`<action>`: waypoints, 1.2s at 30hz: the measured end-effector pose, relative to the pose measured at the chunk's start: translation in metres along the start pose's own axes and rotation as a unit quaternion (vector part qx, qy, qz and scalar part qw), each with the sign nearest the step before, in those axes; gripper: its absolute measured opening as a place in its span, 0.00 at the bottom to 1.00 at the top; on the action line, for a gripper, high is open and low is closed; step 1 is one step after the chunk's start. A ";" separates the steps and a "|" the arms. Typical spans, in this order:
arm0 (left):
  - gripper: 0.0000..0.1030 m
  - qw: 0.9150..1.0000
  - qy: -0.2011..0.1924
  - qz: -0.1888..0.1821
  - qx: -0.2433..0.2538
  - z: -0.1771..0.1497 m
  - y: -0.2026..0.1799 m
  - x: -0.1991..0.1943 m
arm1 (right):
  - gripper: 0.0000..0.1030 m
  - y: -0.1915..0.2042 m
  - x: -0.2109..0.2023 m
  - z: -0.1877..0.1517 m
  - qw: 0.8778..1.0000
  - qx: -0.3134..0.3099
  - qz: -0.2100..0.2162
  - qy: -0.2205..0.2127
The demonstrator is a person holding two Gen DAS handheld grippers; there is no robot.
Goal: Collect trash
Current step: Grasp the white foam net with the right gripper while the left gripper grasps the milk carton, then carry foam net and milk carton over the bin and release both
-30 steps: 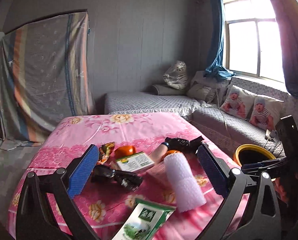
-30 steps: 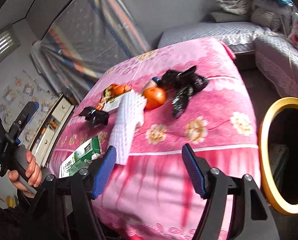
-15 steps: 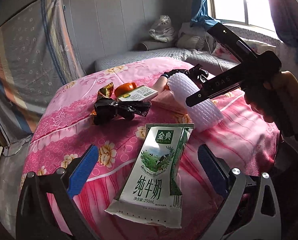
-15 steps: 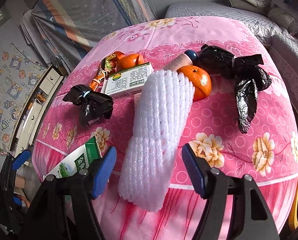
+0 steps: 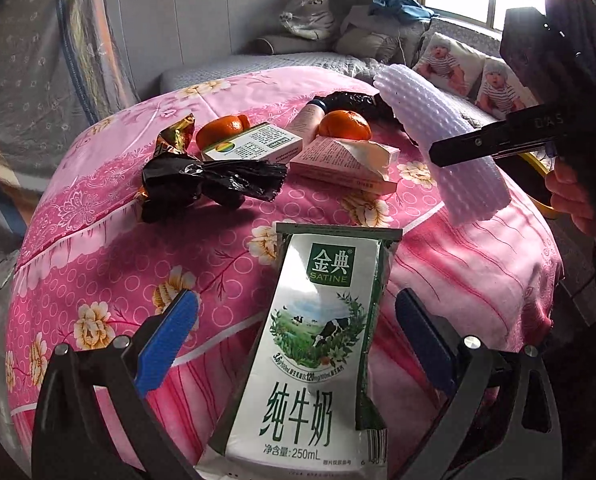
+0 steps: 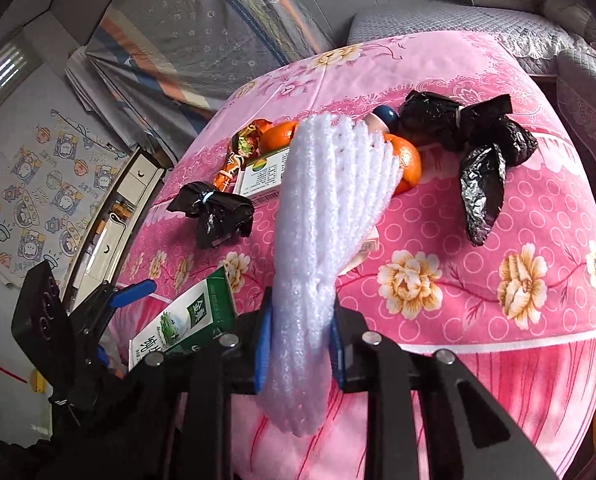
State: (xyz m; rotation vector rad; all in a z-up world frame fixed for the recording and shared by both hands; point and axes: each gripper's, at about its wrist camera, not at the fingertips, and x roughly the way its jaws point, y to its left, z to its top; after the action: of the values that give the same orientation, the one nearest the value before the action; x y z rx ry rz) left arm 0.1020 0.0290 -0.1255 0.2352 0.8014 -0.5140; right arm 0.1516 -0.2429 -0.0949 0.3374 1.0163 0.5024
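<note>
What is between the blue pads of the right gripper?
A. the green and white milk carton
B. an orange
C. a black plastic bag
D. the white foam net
D: in the right wrist view the right gripper has its blue pads pressed on both sides of the white foam net, while the milk carton lies to the side of it on the pink cloth.
</note>
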 end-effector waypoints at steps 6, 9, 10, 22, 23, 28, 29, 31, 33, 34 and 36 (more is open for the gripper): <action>0.74 0.999 0.036 -0.001 -0.018 0.003 0.007 0.022 | 0.22 0.000 -0.017 -0.009 1.000 0.005 0.020 -0.006; 0.52 0.998 0.055 0.000 -0.026 0.002 0.009 0.030 | 0.22 0.003 -0.021 -0.011 1.000 0.005 0.028 -0.007; 0.52 0.998 0.058 0.003 -0.026 0.001 0.010 0.032 | 0.22 0.004 -0.022 -0.012 1.000 0.004 0.029 -0.008; 0.51 0.995 -0.063 0.010 -0.077 0.007 0.023 -0.041 | 0.22 0.025 -0.046 -0.019 0.998 -0.025 0.055 -0.024; 0.51 0.993 -0.083 0.014 -0.081 0.010 0.021 -0.051 | 0.22 0.025 -0.049 -0.019 0.998 -0.025 0.056 -0.029; 0.51 0.984 -0.158 0.035 -0.076 0.034 -0.001 -0.082 | 0.22 0.023 -0.075 -0.017 0.996 -0.027 0.058 -0.068; 0.51 0.982 -0.167 0.030 -0.077 0.040 -0.005 -0.085 | 0.22 0.021 -0.081 -0.017 0.995 -0.026 0.057 -0.076; 0.51 0.980 -0.182 0.019 -0.076 0.052 -0.013 -0.086 | 0.22 0.016 -0.094 -0.017 0.994 -0.025 0.053 -0.092; 0.51 0.978 -0.194 0.012 -0.077 0.064 -0.022 -0.085 | 0.22 0.011 -0.107 -0.016 0.993 -0.023 0.042 -0.109; 0.51 0.977 -0.197 0.009 -0.076 0.069 -0.026 -0.082 | 0.22 0.007 -0.114 -0.016 0.992 -0.021 0.035 -0.119; 0.51 0.977 -0.199 -0.005 -0.075 0.079 -0.035 -0.077 | 0.22 -0.003 -0.126 -0.016 0.991 -0.012 0.030 -0.132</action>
State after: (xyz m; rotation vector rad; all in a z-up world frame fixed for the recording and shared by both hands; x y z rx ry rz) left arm 0.0879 -0.0051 -0.0155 -0.0137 0.4463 -0.4873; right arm 0.0845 -0.3133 -0.0131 0.4029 0.7446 0.5082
